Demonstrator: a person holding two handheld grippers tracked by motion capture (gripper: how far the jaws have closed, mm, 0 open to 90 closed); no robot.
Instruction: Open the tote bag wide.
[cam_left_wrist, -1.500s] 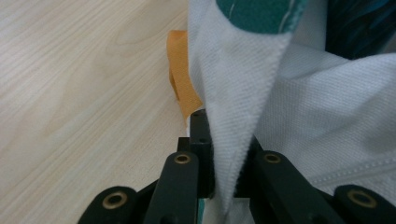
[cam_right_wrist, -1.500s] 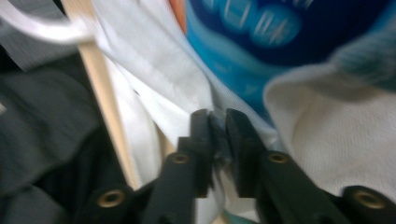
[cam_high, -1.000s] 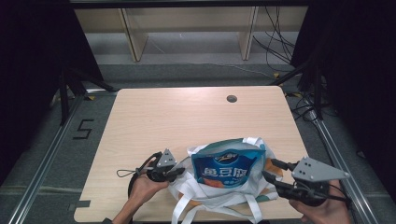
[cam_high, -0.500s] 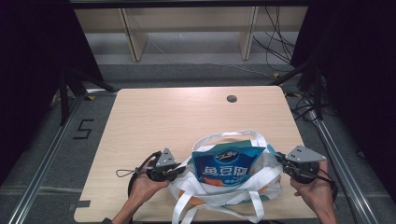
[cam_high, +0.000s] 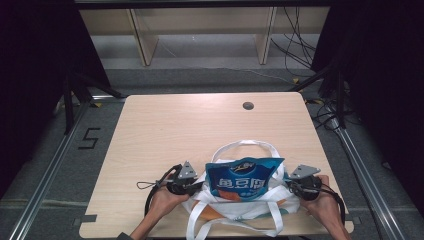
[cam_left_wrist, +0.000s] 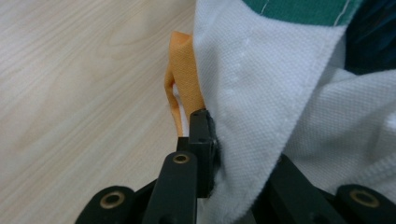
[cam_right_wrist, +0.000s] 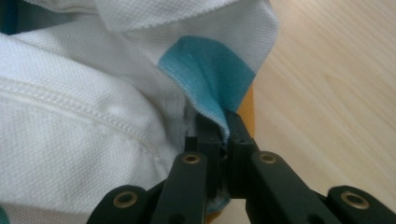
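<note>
One bag (cam_high: 240, 207), one blue snack pack (cam_high: 244, 178) standing in it, near table (cam_high: 200, 135) edge. My two grippers: left gripper (cam_high: 196, 186) clamped on bag's white left rim, right gripper (cam_high: 289, 185) pinching its teal-trimmed right rim. Two white handles. Pack's lower half hidden inside; bag's front cut off by frame.

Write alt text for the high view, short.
A person's two hand-held grippers pinch opposite sides of a white cloth tote bag at the near edge of a wooden table: left gripper, right gripper. A blue snack packet stands in the bag.
</note>
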